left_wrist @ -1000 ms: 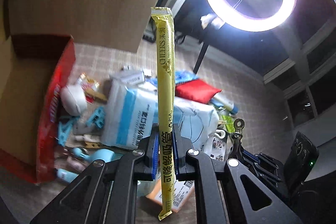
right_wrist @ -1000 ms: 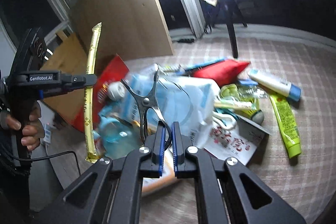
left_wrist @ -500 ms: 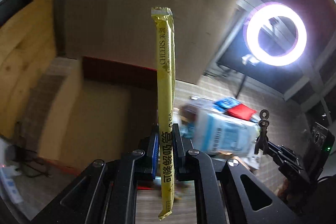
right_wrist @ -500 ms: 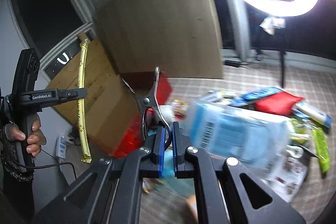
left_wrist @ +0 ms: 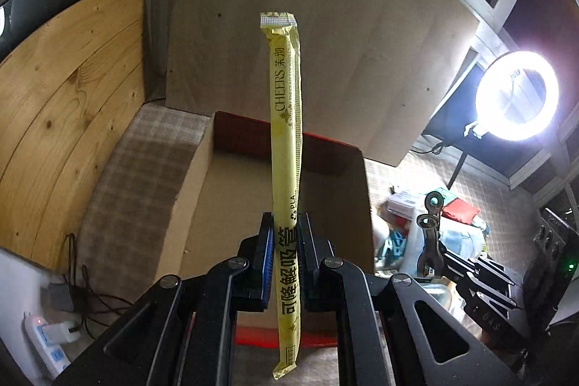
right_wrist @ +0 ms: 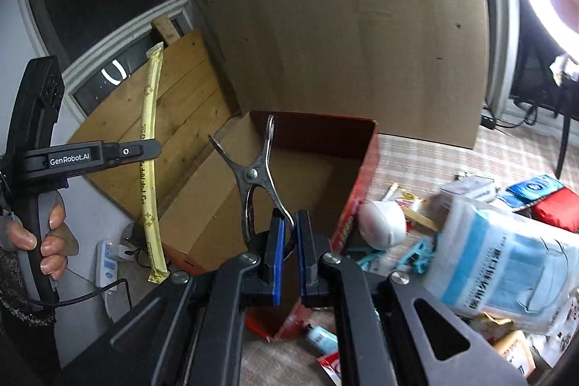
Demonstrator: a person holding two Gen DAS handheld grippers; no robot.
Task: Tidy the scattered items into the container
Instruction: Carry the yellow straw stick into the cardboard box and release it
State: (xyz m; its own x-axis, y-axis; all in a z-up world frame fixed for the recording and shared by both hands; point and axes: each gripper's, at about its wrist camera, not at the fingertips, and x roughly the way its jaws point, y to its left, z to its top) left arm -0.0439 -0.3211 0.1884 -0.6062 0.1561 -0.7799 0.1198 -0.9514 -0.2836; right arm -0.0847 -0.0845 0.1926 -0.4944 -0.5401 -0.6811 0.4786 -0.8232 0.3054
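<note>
Clamping an upright yellow straw packet point(left_wrist: 286, 147) near its lower end, the left gripper point(left_wrist: 284, 263) points at the open cardboard box point(left_wrist: 202, 205) on the floor. The right gripper point(right_wrist: 288, 252), beside it, pinches a metal clip point(right_wrist: 255, 174) above the box's near edge.

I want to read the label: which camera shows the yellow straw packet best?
The left wrist view: the yellow straw packet stands upright, centred and close, its print legible. The right wrist view shows it small and sideways at the left, text unreadable.
</note>
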